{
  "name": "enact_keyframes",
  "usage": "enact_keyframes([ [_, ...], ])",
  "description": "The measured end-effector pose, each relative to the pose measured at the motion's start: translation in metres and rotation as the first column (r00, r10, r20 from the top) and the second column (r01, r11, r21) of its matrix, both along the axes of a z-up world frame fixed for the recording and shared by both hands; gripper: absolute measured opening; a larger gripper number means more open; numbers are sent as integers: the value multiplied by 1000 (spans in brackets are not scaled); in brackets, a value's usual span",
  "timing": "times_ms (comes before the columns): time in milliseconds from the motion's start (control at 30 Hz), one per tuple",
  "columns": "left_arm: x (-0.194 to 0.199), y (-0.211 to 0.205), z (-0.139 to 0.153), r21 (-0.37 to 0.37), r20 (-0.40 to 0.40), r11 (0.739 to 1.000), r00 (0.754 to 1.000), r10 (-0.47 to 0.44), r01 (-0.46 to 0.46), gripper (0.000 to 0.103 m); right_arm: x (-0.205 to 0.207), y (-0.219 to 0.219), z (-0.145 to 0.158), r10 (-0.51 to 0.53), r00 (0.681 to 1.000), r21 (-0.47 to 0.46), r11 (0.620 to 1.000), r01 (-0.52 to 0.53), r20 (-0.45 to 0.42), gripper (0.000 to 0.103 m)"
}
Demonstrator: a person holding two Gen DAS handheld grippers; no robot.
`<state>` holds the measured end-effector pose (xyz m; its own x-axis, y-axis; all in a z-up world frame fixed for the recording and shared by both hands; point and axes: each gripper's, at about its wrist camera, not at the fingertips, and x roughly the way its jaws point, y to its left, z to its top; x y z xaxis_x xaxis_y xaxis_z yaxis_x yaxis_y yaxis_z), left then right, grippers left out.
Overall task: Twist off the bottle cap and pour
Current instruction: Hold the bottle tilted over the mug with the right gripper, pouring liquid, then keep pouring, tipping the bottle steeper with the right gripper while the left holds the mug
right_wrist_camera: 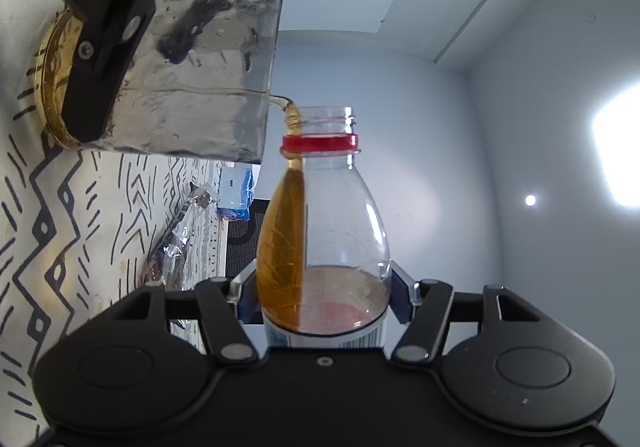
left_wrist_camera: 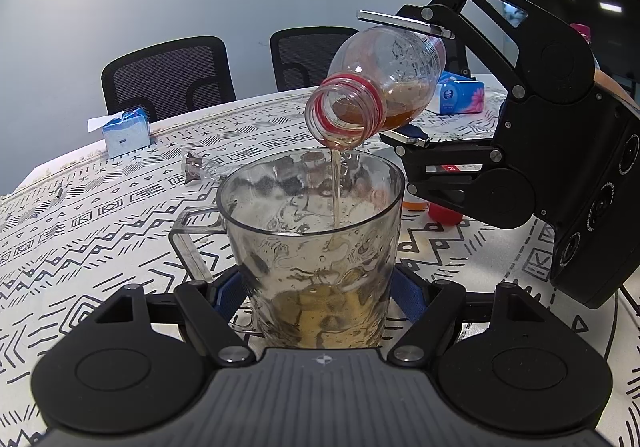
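While right gripper (left_wrist_camera: 404, 81) clamps pouring bottle (left_wrist_camera: 384, 83), left gripper (left_wrist_camera: 320, 287) grips pitcher (left_wrist_camera: 316, 231), tissue boxes (left_wrist_camera: 125, 131) behind.

left wrist: level, close on pitcher (left_wrist_camera: 316, 243) | right wrist: tilted | shared: bottle (right_wrist_camera: 324, 227)

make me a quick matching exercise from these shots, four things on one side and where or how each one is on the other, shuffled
Things:
1. bottle
2. jug
3. tissue pack
4. blue box

States:
A. far left on the table, near a chair
B. tilted, pouring amber liquid
C. upright on the table, between the left gripper's fingers
D. behind the bottle, pink flower on it

Pairs: 1-B, 2-C, 3-D, 4-A
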<state>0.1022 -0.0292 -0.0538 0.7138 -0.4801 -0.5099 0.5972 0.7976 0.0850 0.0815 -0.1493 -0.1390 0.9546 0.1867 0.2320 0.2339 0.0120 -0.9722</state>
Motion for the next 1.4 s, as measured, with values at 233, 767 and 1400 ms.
enact_keyframes([
  [233,1,0,0,-3,-2,1000,1000,1,-1,73,-10,7,13,-4,1000,-10,1000,4,0,65],
  [767,0,0,0,-5,-2,1000,1000,2,-2,73,-37,18,50,-5,1000,-17,1000,5,-4,65],
  [1400,0,-2,0,-4,-3,1000,1000,3,-3,73,-78,29,89,-6,1000,-29,1000,6,0,65],
])
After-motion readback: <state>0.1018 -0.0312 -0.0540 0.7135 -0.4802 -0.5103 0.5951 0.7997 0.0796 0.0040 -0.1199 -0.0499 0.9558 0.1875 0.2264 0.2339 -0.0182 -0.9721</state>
